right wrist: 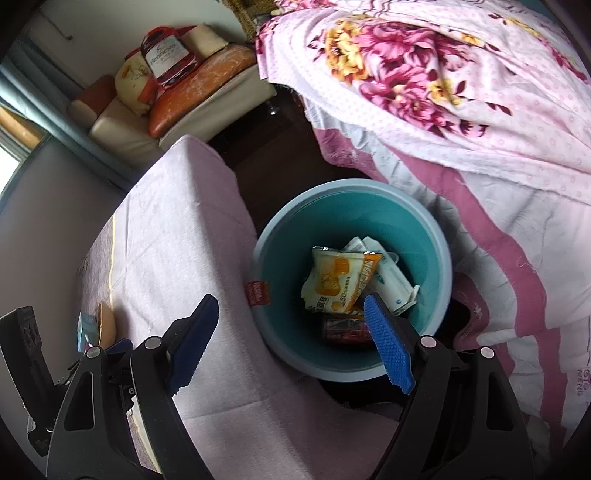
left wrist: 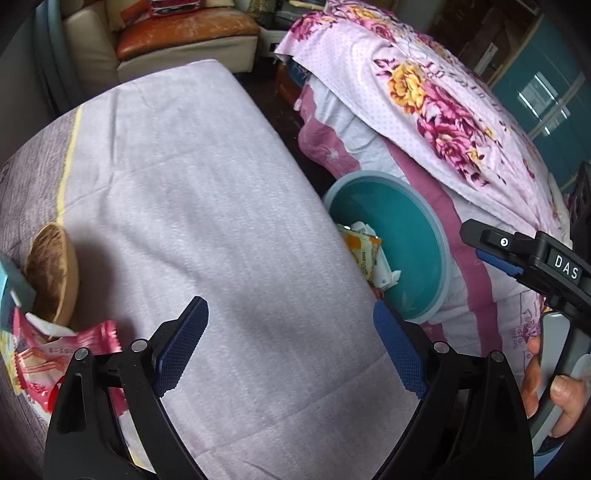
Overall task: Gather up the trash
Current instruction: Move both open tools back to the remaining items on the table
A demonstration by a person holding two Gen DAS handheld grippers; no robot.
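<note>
Both my left gripper [left wrist: 290, 345] and right gripper [right wrist: 290, 341] gape empty; yellow wrapper [right wrist: 334, 282] lies in bin [right wrist: 441, 258], long axis running toward the rim.

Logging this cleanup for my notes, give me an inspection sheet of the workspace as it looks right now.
Surface: table under a pale lilac cloth.
Job's things: teal bin on the floor beside the table, holding an orange-and-white wrapper and other packets; pink wrapper on the table's left edge.
Clutter: wooden bowl on its side next to the pink wrapper.
Grippers: left tongs open, empty, over the cloth; right tongs open, empty, above the bin.
Cables: nothing seen.
Surroundings: floral bedding, cushioned seat.
</note>
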